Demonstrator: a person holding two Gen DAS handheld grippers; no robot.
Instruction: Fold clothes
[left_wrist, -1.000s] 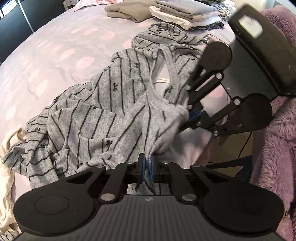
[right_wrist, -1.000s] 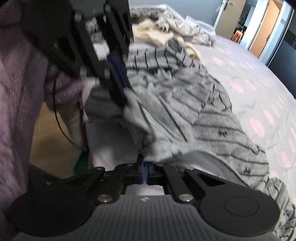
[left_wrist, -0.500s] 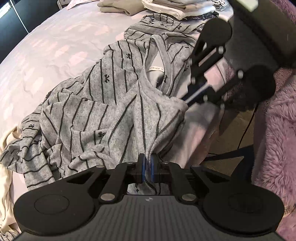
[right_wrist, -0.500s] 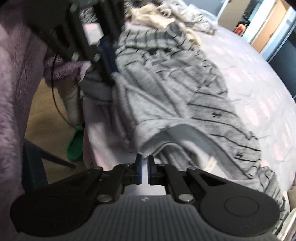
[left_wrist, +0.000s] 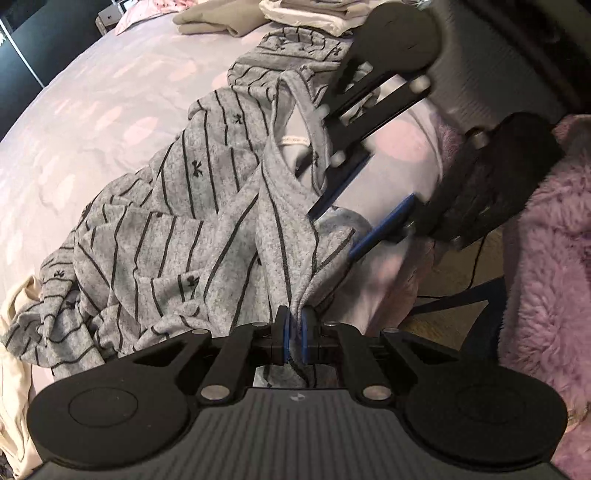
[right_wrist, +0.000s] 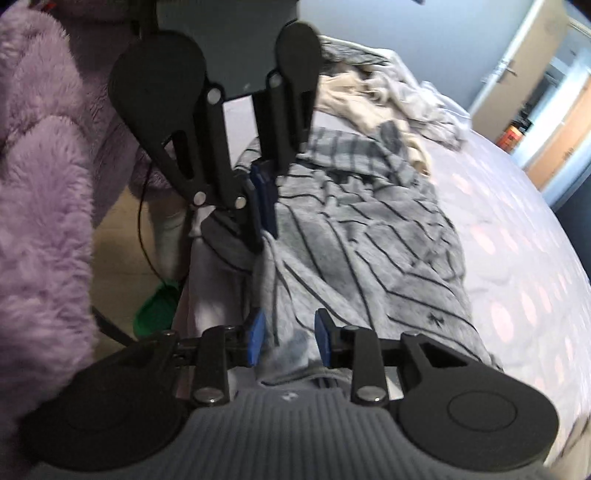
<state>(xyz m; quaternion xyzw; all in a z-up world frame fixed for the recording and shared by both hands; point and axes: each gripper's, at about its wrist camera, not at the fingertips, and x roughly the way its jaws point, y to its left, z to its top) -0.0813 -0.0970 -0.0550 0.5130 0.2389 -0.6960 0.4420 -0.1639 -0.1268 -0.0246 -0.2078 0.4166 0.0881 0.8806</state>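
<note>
While the left gripper (left_wrist: 294, 329) is pinching a bunched fold of the soft grey knit top (left_wrist: 192, 206), its thin black stripes are creasing. Beside it, the right gripper (right_wrist: 288, 341) is hanging with blue pads (right_wrist: 256, 336) spread apart over the pale lilac bedspread (left_wrist: 92, 110).

My left gripper (left_wrist: 294, 334) is pinching the grey striped top (left_wrist: 207, 221); my right gripper (left_wrist: 360, 221) is hovering spread beside it.

- Hand-held grippers: two, the left hand-held gripper (left_wrist: 293, 334) and the right hand-held gripper (right_wrist: 288, 341).
- Grey striped garment (left_wrist: 177, 229): one, spread on the bed (left_wrist: 92, 110).
- Folded clothes stack (left_wrist: 314, 11): one, at the far edge; piece count unclear.
- Cream garment (left_wrist: 14, 332): one.
- Green slipper (right_wrist: 157, 306): one, on the floor.
</note>
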